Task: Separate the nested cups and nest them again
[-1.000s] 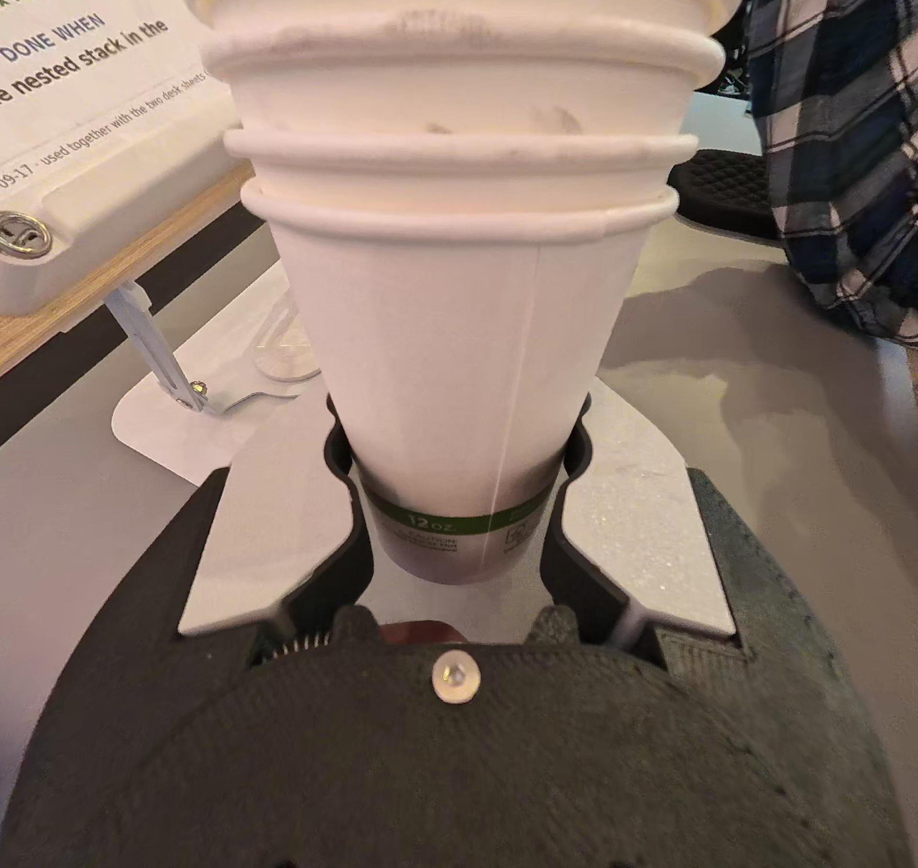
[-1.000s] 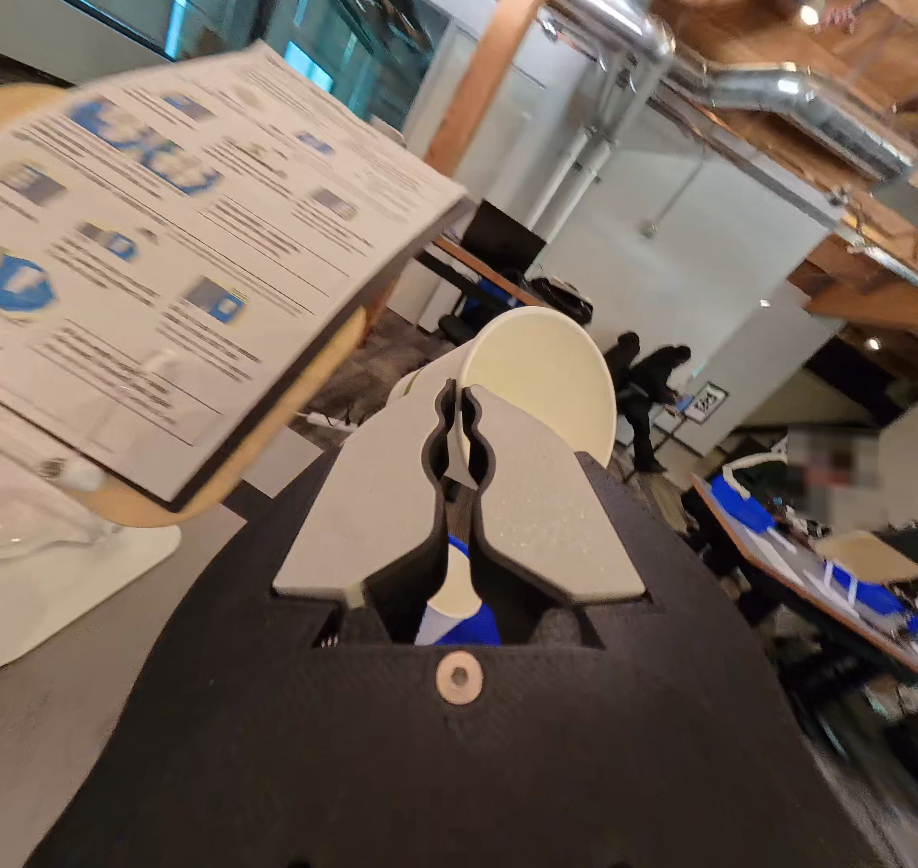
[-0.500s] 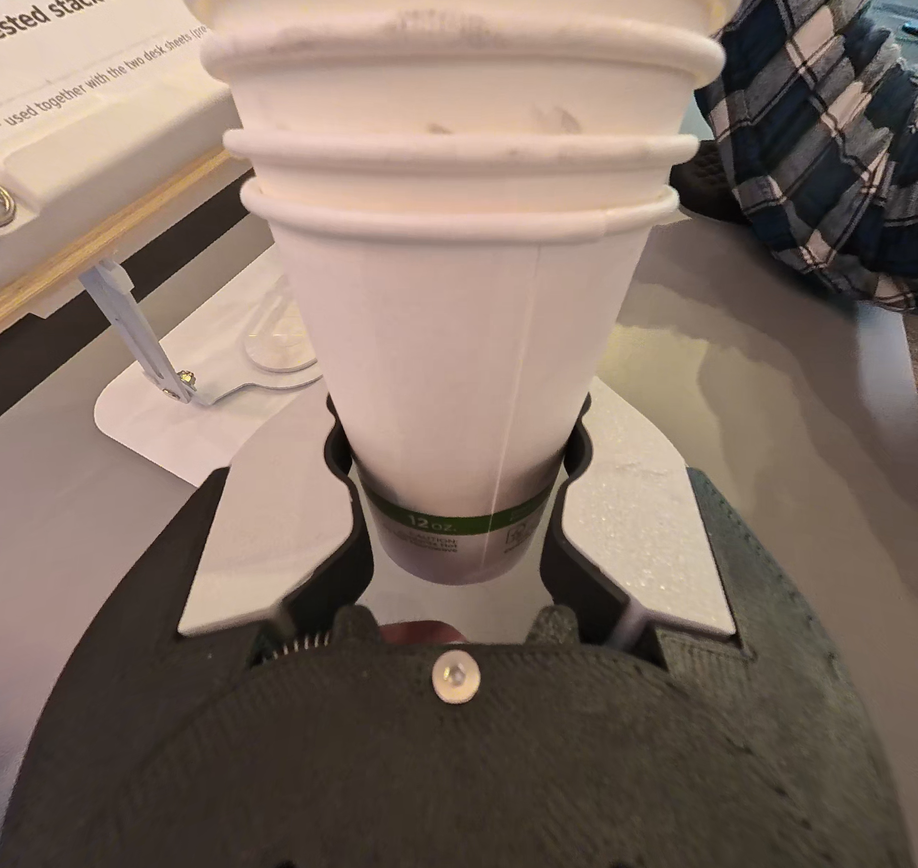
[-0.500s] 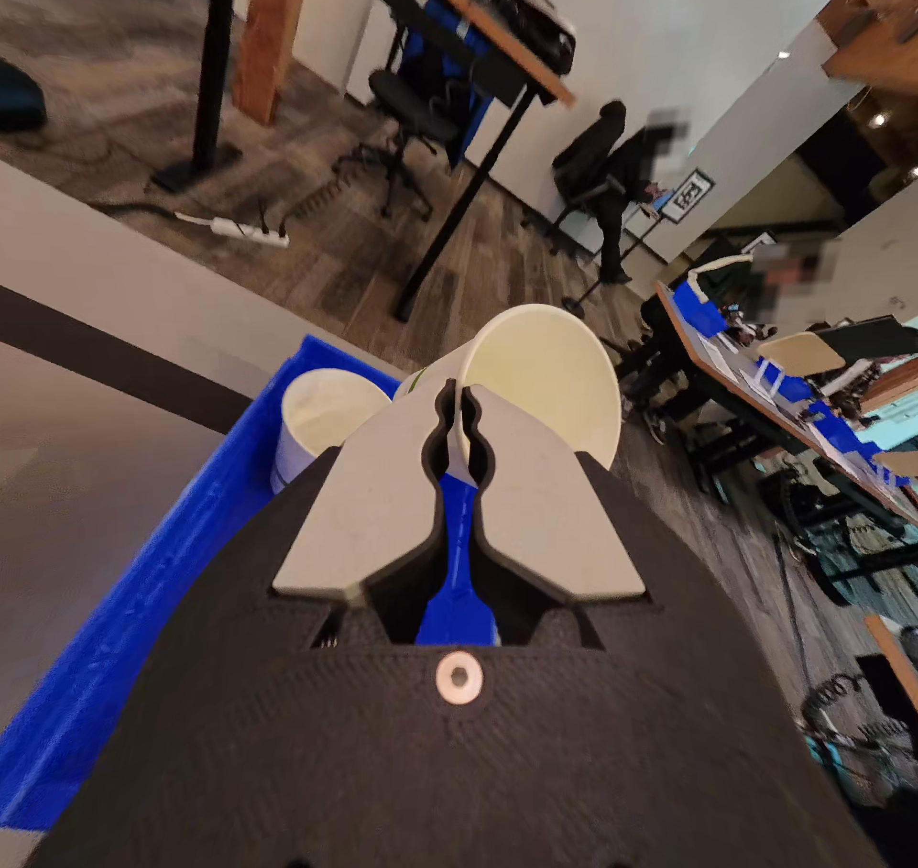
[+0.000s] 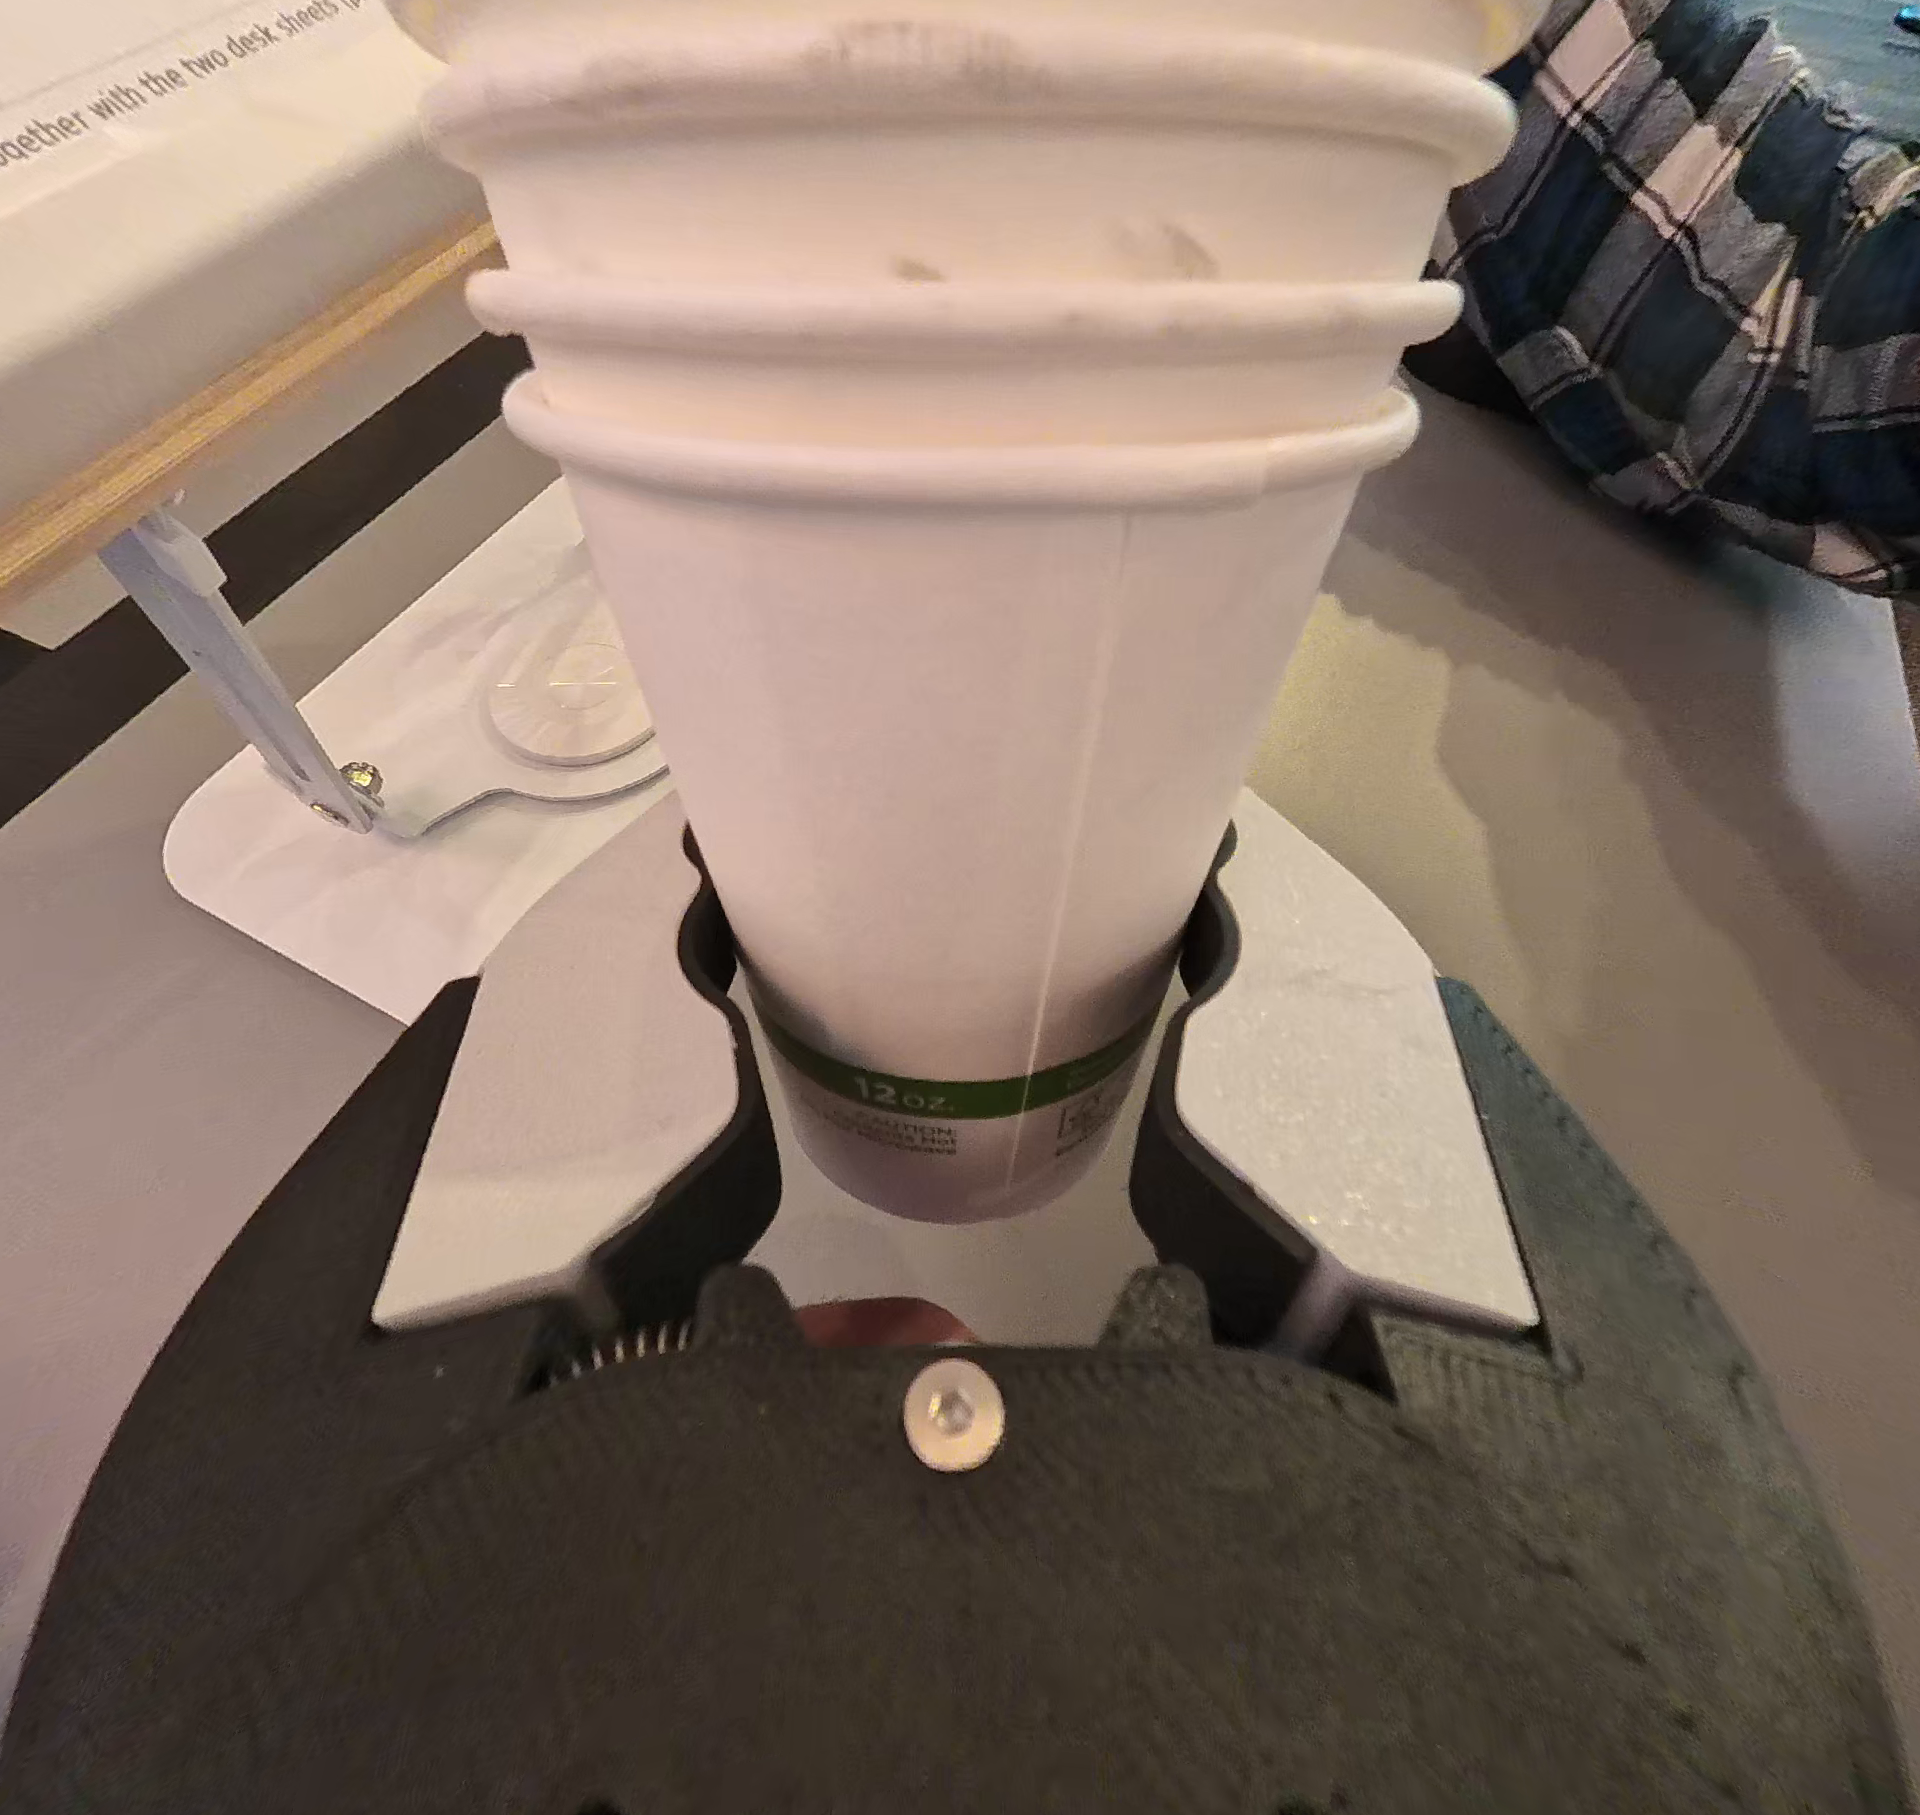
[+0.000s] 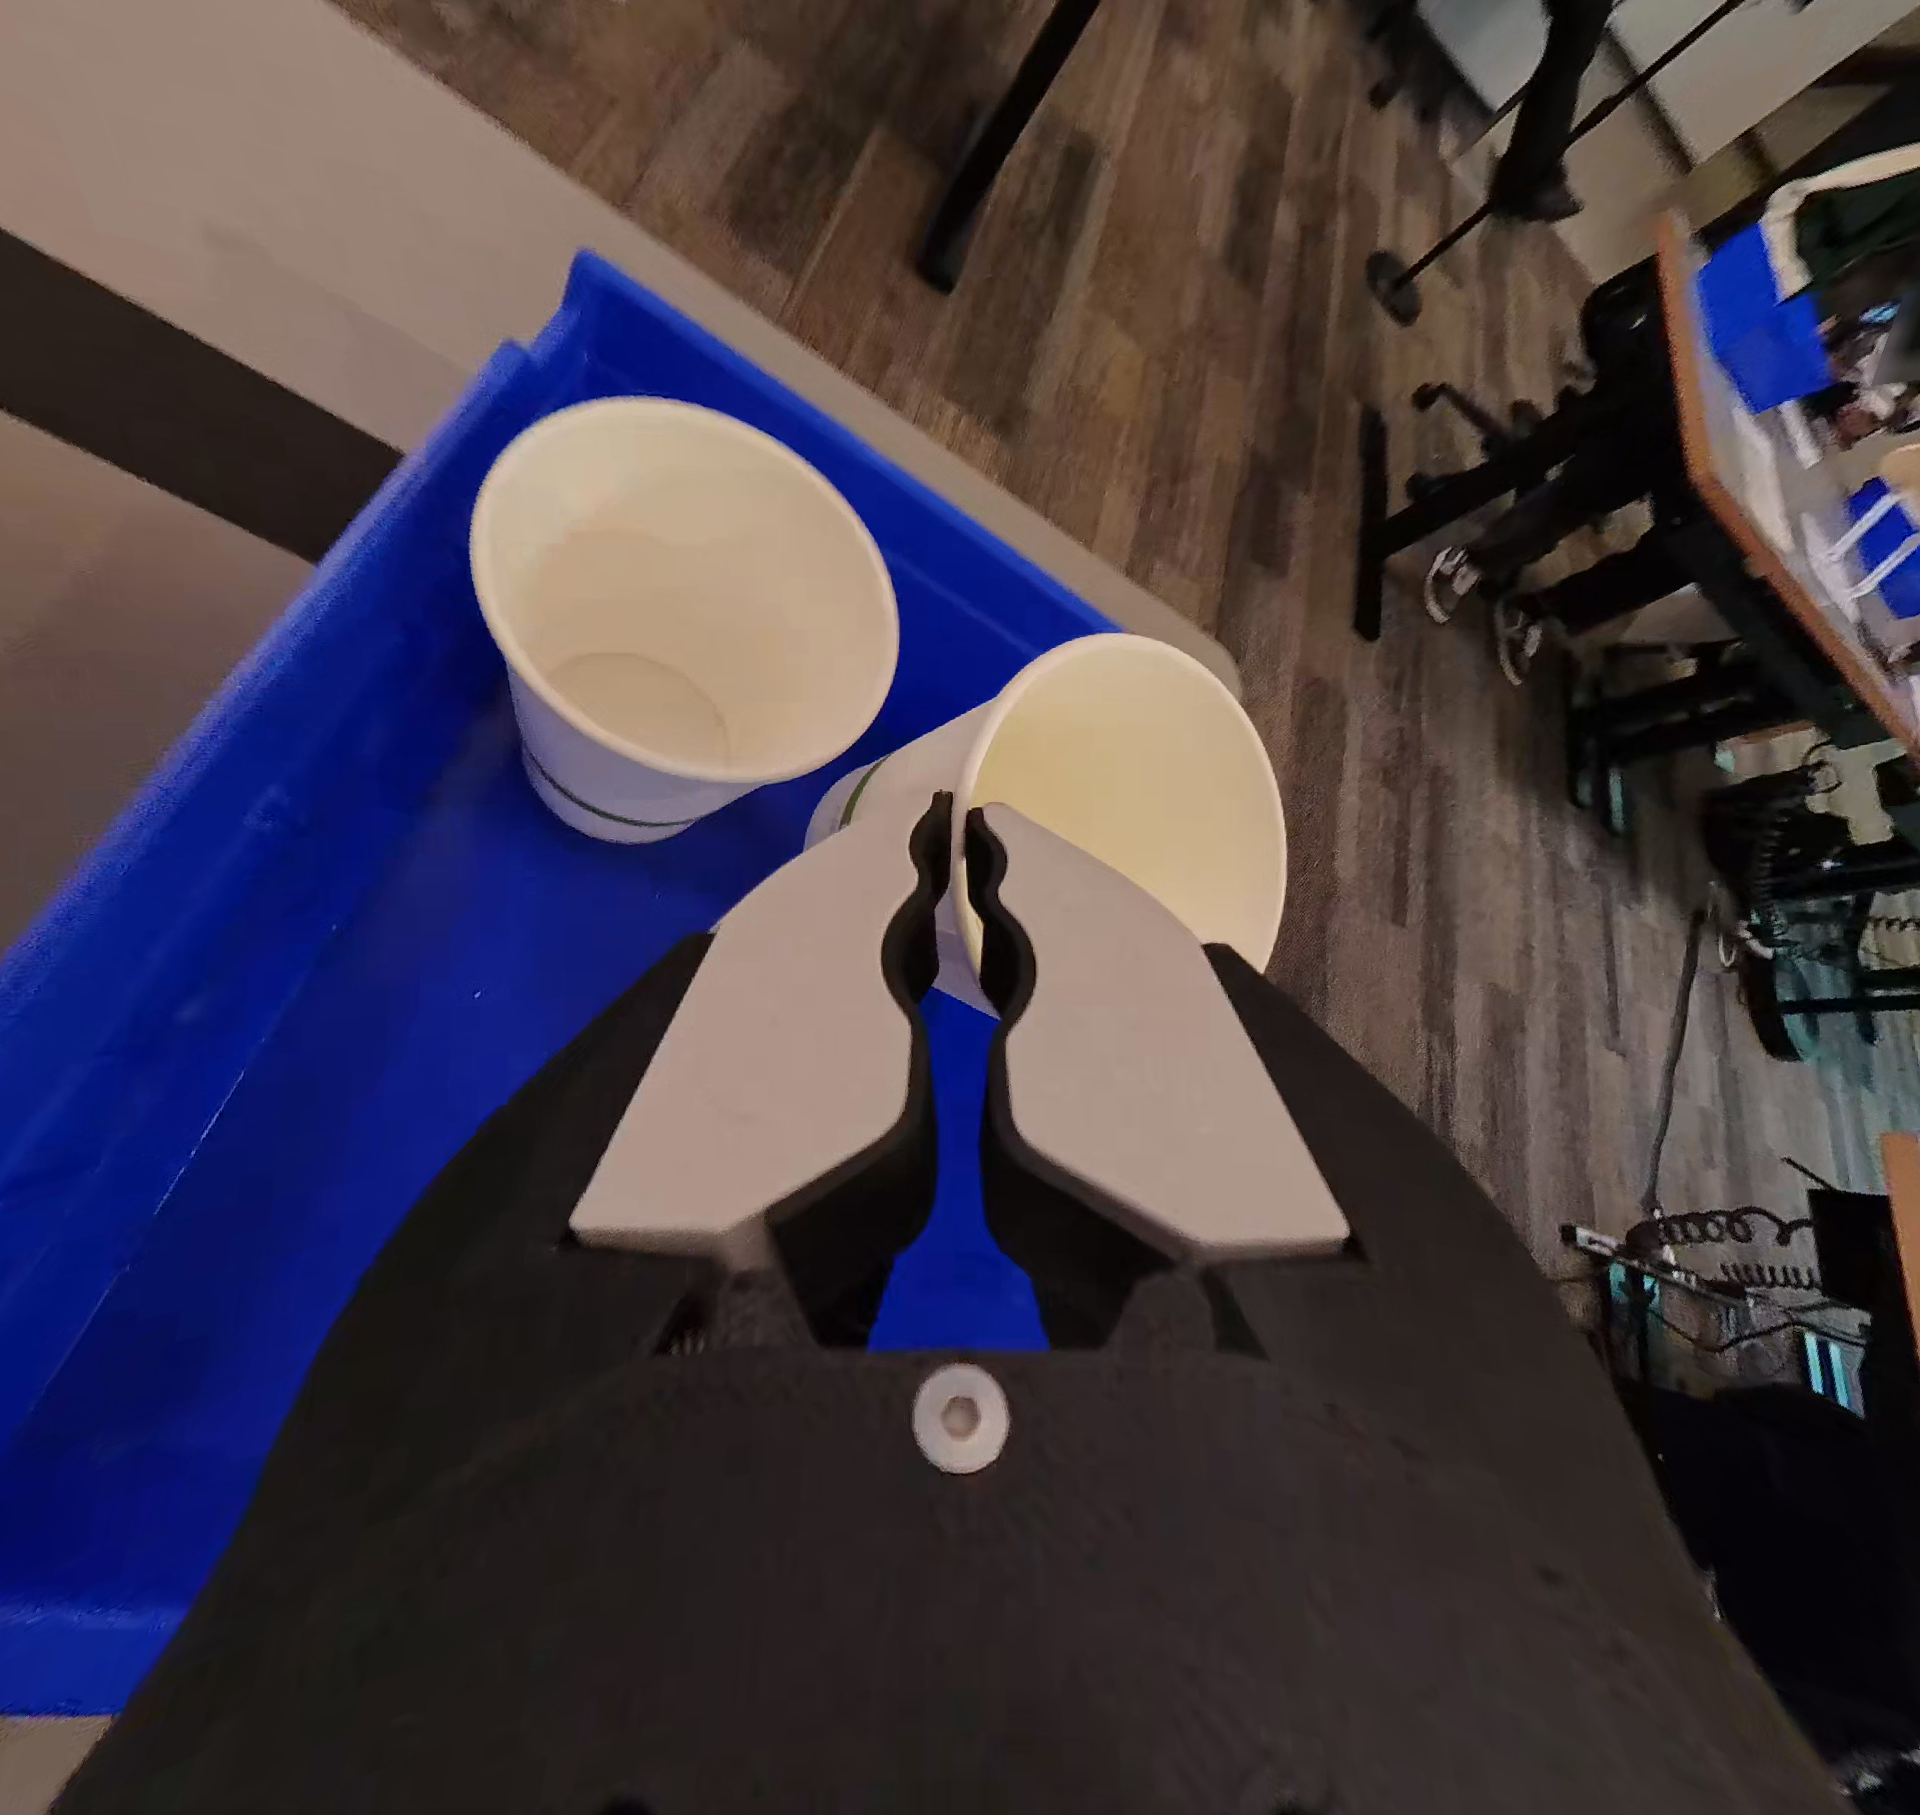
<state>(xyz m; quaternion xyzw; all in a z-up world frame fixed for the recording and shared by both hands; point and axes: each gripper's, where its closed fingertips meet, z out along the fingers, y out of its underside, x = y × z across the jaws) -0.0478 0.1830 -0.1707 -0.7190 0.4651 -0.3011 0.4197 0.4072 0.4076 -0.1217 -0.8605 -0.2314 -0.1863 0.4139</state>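
Observation:
In the left wrist view a stack of several nested white paper cups (image 5: 960, 622) stands upright between my fingers. My left gripper (image 5: 958, 872) is shut on the bottom cup's lower wall, and both dark pads (image 5: 717, 955) press against it just above its green band. In the right wrist view my right gripper (image 6: 958, 815) is shut on the wall of a single white cup (image 6: 1132, 809), one finger inside the rim and one outside. It holds the cup tilted over a blue bin (image 6: 312, 830). Another white cup (image 6: 675, 602) stands upright in that bin.
A white stand base (image 5: 343, 830) and a board with a printed sheet (image 5: 156, 155) are left of the stack on the grey table (image 5: 1558, 830). A person's plaid sleeve (image 5: 1683, 259) rests at the right. Beyond the bin lie the table edge, the floor and other desks (image 6: 1766, 518). One gripper's finger ends stand about 50 cm off the other's.
My right gripper has swung down from the sheet stand to above the blue bin, the cup still pinched. My left gripper has kept the stack and shifted slightly.

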